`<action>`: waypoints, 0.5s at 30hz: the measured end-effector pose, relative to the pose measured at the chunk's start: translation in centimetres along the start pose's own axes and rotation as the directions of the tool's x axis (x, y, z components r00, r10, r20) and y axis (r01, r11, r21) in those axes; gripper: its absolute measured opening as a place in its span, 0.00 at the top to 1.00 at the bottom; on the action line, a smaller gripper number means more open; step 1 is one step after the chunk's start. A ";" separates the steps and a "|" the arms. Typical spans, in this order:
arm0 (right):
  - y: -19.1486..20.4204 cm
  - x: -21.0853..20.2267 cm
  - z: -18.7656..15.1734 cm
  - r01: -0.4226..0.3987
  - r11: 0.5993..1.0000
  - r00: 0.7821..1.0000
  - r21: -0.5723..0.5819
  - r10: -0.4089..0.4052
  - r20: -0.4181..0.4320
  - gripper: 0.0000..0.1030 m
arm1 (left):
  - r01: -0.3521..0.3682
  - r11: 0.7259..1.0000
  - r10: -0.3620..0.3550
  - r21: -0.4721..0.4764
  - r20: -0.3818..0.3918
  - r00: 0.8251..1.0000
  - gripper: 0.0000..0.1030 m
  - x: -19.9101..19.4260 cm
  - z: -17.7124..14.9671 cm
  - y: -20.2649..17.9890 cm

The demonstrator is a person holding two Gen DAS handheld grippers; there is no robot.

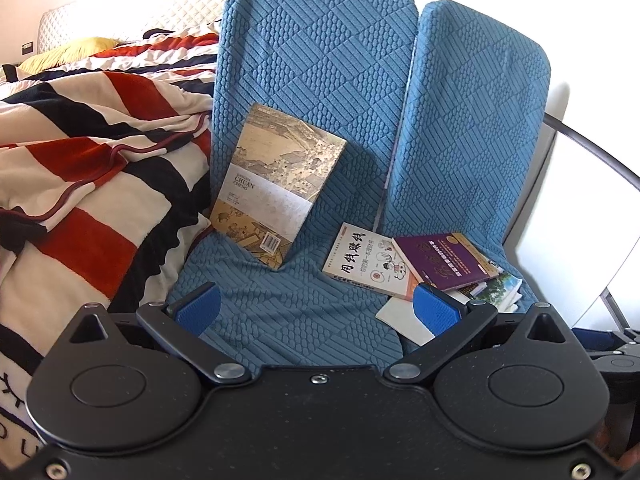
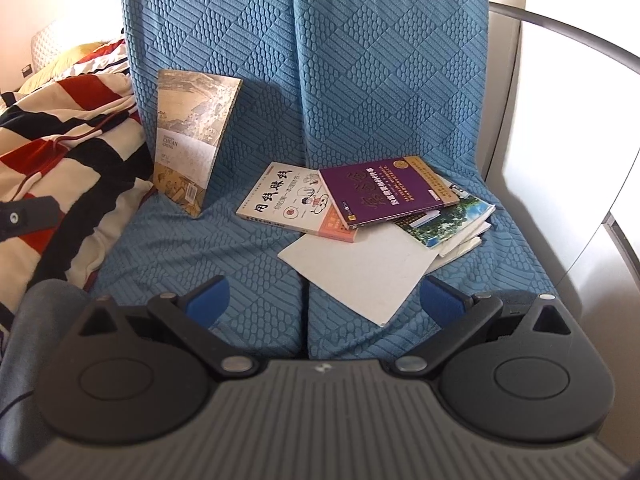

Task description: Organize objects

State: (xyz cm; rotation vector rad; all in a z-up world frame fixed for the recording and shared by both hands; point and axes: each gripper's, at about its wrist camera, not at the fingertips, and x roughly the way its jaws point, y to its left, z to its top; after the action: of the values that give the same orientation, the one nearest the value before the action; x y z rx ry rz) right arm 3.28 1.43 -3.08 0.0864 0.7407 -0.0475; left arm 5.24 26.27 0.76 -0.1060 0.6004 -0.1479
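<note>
A tan painted-cover book [image 1: 276,184] [image 2: 192,136] stands leaning against the blue seat back [image 1: 316,60] [image 2: 360,60]. A loose pile lies to its right: a white-and-orange book [image 1: 366,262] [image 2: 280,196], a purple book [image 1: 444,260] [image 2: 384,188], a landscape-cover book [image 1: 502,288] [image 2: 452,216] and a white sheet [image 1: 400,316] [image 2: 356,264]. My left gripper [image 1: 318,312] is open and empty above the seat, its right finger over the white sheet's corner. My right gripper [image 2: 326,304] is open and empty just in front of the sheet.
A striped red, black and cream blanket [image 1: 80,168] [image 2: 60,148] lies heaped on the left, touching the seat. A dark curved metal armrest [image 1: 600,152] [image 2: 580,36] bounds the right side. A yellow pillow [image 1: 68,52] lies at the far left.
</note>
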 end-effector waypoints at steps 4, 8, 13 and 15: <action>0.8 0.9 0.5 -0.026 1.000 1.000 -0.008 0.026 -0.001 0.00 | -0.010 1.000 0.010 -0.026 0.006 1.000 0.00 1.0 0.5 1.2; 0.5 2.4 1.5 -0.070 0.996 0.998 0.057 0.070 -0.002 0.00 | -0.030 0.999 0.030 -0.019 0.024 0.999 0.00 2.3 0.6 1.6; 0.9 4.1 3.1 -0.081 0.995 0.996 0.055 0.080 0.027 0.00 | -0.020 0.999 0.021 -0.030 0.031 0.999 0.00 4.2 0.6 1.9; 1.1 4.8 3.7 -0.078 0.996 0.997 0.052 0.076 0.031 0.00 | -0.023 0.999 0.024 -0.033 0.040 0.999 0.00 5.0 0.7 2.2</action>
State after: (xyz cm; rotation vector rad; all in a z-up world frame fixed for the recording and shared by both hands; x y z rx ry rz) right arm 9.36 2.12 -3.51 0.1644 0.7067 0.0049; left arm 9.98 27.62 -1.79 -0.1328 0.5633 -0.1128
